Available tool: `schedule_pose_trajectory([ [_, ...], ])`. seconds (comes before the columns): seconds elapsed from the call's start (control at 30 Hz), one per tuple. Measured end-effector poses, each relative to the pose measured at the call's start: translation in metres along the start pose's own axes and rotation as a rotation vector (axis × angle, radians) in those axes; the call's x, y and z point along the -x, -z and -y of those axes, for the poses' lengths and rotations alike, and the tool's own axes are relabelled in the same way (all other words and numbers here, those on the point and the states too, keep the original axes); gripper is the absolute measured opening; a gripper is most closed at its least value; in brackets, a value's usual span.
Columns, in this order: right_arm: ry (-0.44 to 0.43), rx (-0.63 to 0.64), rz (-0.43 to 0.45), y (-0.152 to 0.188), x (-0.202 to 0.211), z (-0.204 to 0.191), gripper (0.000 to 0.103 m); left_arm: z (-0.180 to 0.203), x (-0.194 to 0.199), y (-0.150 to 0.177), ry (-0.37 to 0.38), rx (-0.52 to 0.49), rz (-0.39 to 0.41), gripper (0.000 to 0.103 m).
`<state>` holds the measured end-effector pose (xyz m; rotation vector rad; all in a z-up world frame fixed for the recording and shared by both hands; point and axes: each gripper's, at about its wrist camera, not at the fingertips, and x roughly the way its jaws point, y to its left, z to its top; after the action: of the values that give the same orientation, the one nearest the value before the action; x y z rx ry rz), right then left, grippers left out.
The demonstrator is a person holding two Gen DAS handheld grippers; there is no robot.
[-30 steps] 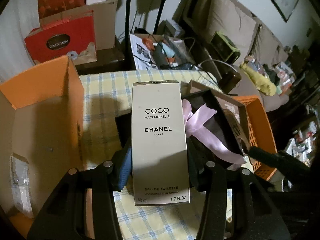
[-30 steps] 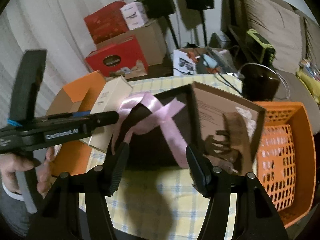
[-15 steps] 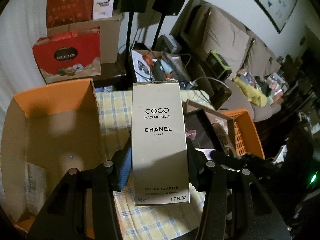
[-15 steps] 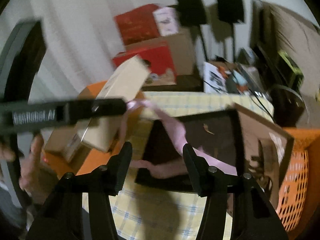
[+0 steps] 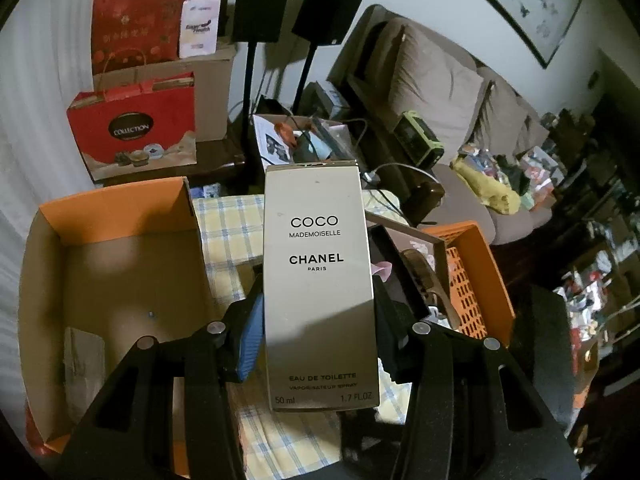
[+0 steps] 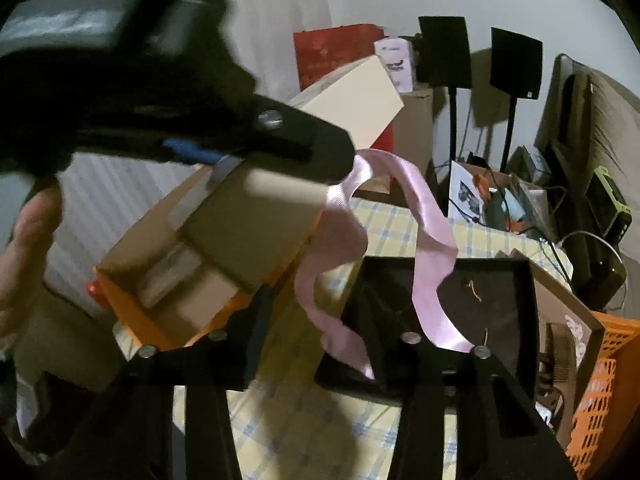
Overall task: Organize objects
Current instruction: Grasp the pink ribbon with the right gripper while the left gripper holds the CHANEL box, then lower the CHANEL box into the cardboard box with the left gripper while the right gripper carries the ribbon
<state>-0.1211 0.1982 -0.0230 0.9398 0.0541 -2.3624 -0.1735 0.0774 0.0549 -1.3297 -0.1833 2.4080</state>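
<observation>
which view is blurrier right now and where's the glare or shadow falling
Right wrist view: blurrier, with the black left gripper and the hand smeared at upper left; the pink satin ribbon catches a sheen. Left wrist view: sharp; the beige Chanel perfume box is crisp, its lower half shaded, and the edges bend from the fisheye.

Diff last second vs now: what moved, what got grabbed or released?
The left tool has carried the perfume box up, toward the open orange box; its grip is unchanged. The right tool has swung left and its jaws have just been closing, with the pink ribbon between them; whether they pinch it is unclear. The black gift box and orange basket stayed on the table.
</observation>
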Motion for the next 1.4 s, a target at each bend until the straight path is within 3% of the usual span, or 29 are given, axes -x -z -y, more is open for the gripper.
schedule_pose_trajectory([
  [0.13,0.013,-0.022,0.034,-0.002,-0.003,0.003,0.02,-0.002,0.006,0.001,0.013,0.012,0.001,0.045],
  [0.2,0.033,-0.034,0.072,-0.002,-0.002,0.004,0.009,-0.003,0.009,0.001,0.025,0.018,0.0,0.045],
  [0.67,0.165,-0.166,0.317,-0.042,0.048,0.017,0.003,-0.013,0.033,0.018,0.076,0.008,0.035,0.045],
  [1.03,0.161,-0.045,0.335,-0.092,0.057,-0.013,0.003,-0.039,0.053,0.015,0.021,0.027,0.079,0.045],
  [1.4,0.148,0.101,0.346,-0.145,0.071,-0.054,0.003,-0.098,0.067,0.015,-0.094,0.096,0.077,0.045],
])
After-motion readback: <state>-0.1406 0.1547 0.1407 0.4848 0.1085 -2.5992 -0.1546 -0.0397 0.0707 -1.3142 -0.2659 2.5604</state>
